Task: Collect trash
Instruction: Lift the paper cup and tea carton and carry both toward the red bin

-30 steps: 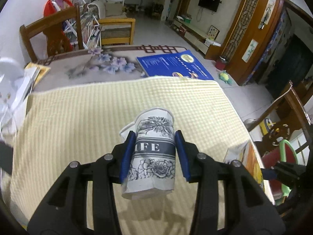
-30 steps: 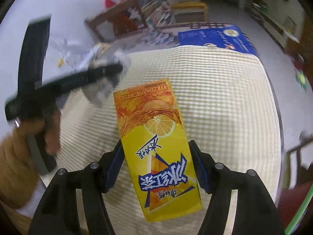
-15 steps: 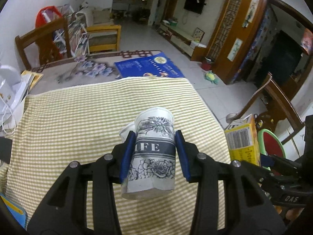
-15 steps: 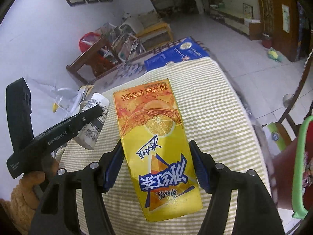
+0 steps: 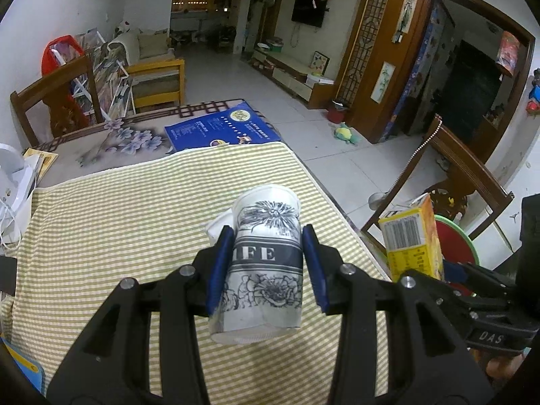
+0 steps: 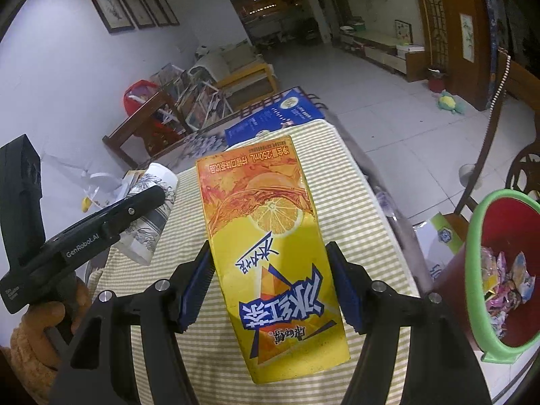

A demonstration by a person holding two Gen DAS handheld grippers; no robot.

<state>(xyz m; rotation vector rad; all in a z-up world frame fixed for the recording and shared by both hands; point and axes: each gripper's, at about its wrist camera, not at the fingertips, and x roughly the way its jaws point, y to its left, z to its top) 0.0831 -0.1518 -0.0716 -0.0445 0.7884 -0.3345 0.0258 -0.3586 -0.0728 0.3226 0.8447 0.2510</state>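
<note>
Left claw [image 5: 266,266]: blue pads pressed on both sides of a paper cup [image 5: 263,263], gripping it at the printed band. Cup is white with black flower drawings, mouth pointing away from the camera, base toward it, held clear above the counter [image 5: 118,236]. A scrap of white paper shows just behind the cup's left side.

Right claw [image 6: 270,283]: pads clamped on the sides of a yellow-orange carton [image 6: 270,253], lemon picture on its face, print upside down in this view. Carton is held above the counter's right edge.

From the left wrist view the carton [image 5: 413,239] sits at right, barcode side showing, beyond the counter edge, with the right claw's black frame below it. From the right wrist view the cup [image 6: 152,216] is at left, in the left claw, with a hand [image 6: 50,317] in a brown fuzzy sleeve on the handle.

Counter carries a yellow-and-white checked cloth. At its far end, a blue folder [image 5: 219,128] on a floral mat.

Bin [image 6: 472,270]: red with green rim, just right of the counter, below the carton's level, crumpled wrappers inside. A cardboard box [image 6: 438,236] lies beside it.

Beyond: wooden chair [image 5: 50,101], tiled floor, wall TV.
</note>
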